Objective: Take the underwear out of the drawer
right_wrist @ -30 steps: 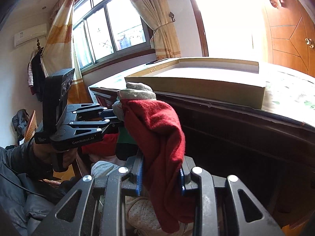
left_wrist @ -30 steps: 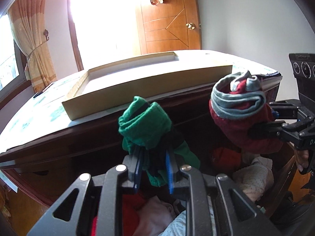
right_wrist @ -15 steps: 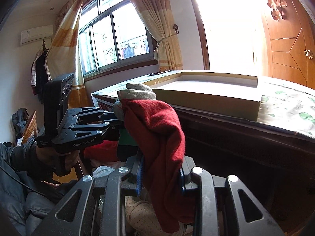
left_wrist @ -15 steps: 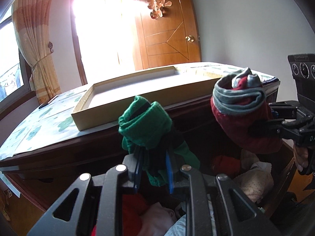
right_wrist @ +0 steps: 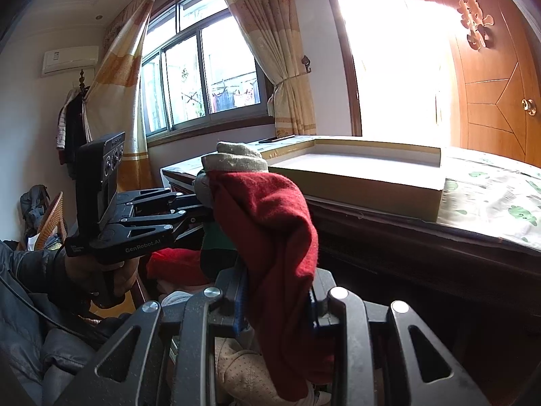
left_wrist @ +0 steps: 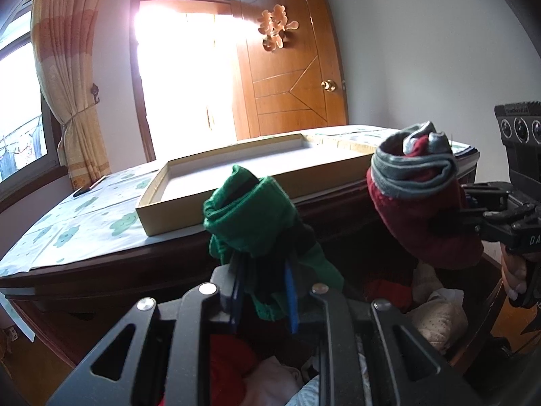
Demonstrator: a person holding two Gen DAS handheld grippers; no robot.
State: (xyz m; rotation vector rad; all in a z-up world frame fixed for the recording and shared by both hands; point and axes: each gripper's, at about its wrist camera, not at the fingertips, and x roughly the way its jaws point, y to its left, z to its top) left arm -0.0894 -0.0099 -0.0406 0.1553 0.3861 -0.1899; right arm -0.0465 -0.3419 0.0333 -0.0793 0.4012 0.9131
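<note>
Left gripper (left_wrist: 263, 299) clamps green underwear (left_wrist: 250, 213); right gripper (right_wrist: 275, 308) clamps red underwear (right_wrist: 270, 223).

Grippers: two, left gripper (left_wrist: 262, 287) and right gripper (right_wrist: 275, 304).
Garments held up: two, one green underwear (left_wrist: 250, 213), one red underwear with grey band (right_wrist: 267, 216).
Garments left in drawer (left_wrist: 487, 308): several, exact count cannot be told.
Shallow cardboard trays (left_wrist: 236, 172) on the dresser top: one.
Doors (left_wrist: 290, 77): one.
Curtains in right wrist view: two.
Air conditioners (right_wrist: 69, 61): one.
</note>
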